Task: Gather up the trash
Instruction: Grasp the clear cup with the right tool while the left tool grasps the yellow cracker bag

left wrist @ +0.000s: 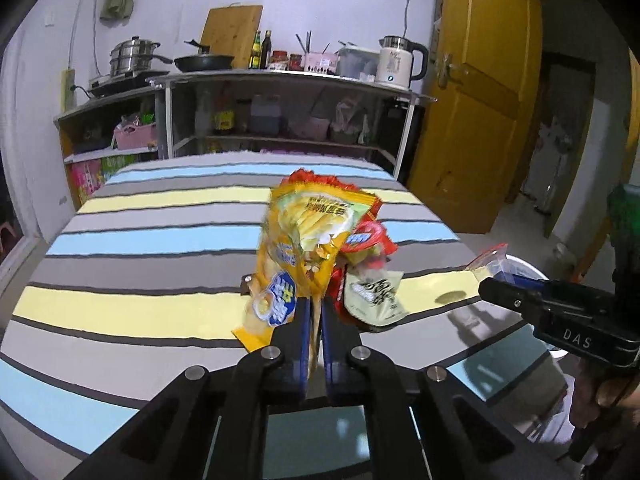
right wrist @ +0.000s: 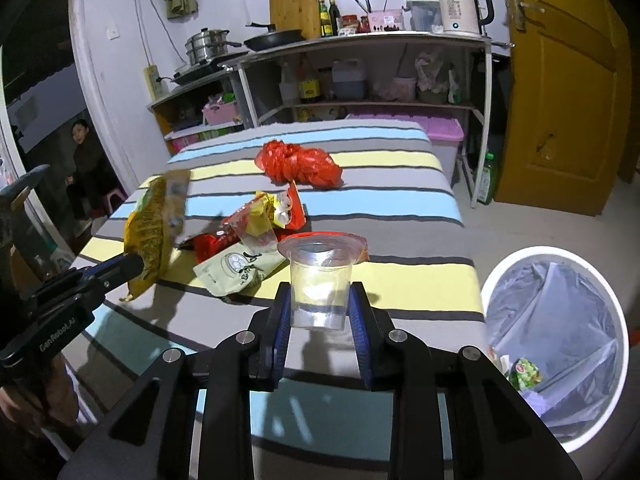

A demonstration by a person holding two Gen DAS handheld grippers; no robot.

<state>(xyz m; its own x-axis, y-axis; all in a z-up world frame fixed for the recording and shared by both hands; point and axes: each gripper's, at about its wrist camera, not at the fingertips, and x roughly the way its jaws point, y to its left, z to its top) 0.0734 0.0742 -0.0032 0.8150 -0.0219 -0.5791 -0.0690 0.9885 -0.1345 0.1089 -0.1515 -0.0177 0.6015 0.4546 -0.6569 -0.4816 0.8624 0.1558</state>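
Left claw: clamped on yellow snack bag.
Right claw: gripping clear cup.
Bin: lower right of frame, nearer right claw.

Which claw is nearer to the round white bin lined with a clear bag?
Right. The right claw, gripping a clear plastic cup, is beside the round white bin; the left claw, pinching a yellow snack wrapper, is farther across the bed.

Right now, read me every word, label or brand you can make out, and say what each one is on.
"DAS": right gripper, on its body.
"GenRobot.AI": left gripper, on its body.
Yellow snack bag: Chinese print, blurred.
Pale green wrapper: Chinese print, too small.
Kettle, bottles: labels too small.
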